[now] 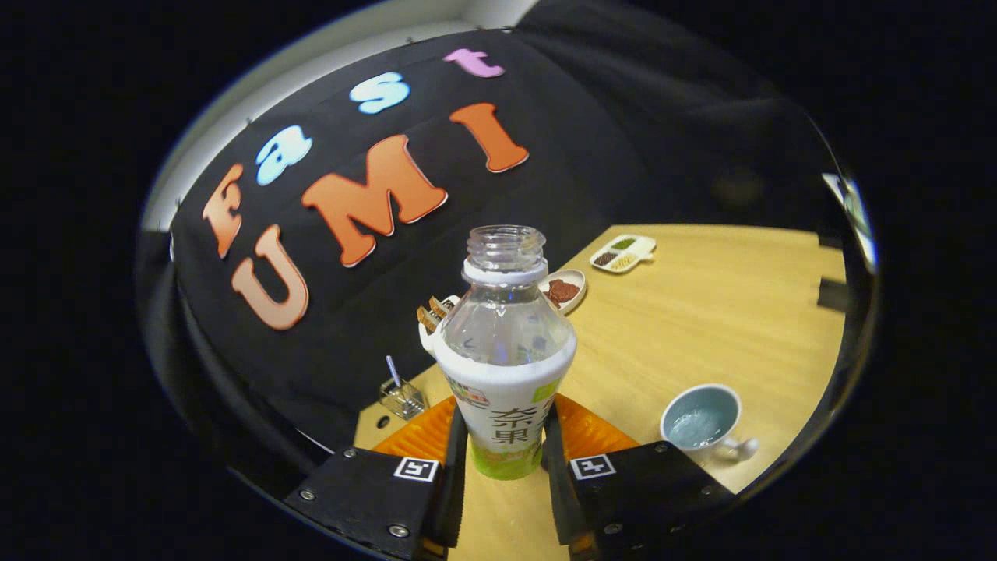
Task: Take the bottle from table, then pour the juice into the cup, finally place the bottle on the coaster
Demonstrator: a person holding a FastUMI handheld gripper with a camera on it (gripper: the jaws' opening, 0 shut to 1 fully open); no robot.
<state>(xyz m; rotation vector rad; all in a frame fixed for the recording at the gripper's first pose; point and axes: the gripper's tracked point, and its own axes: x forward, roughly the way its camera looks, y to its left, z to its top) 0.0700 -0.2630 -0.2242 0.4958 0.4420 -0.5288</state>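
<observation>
While the bottle is standing upright between the two fingers, the gripper is clamping it low on the body, with the left pad pressing the label on one side and the right pad pressing it on the other; the fingers are drawn in to the bottle's width and holding nothing else. The bottle's base is sitting at or just above an orange coaster, which is showing on both sides behind the fingers; contact between base and coaster cannot be judged. The bottle is uncapped, with a bare threaded neck and a white collar ring below it. Its upper shoulder is clear plastic and is looking empty; a white wrap label with a green band at the bottom is covering the lower body. A white cup with a pale blue inside is resting on the wooden table near the right finger, holding a little clear liquid. Beyond the bottle, a small dish of brown food, a divided tray and a white holder with brown pieces are lying along the table's far side. A small clear container is sitting near the left finger.
</observation>
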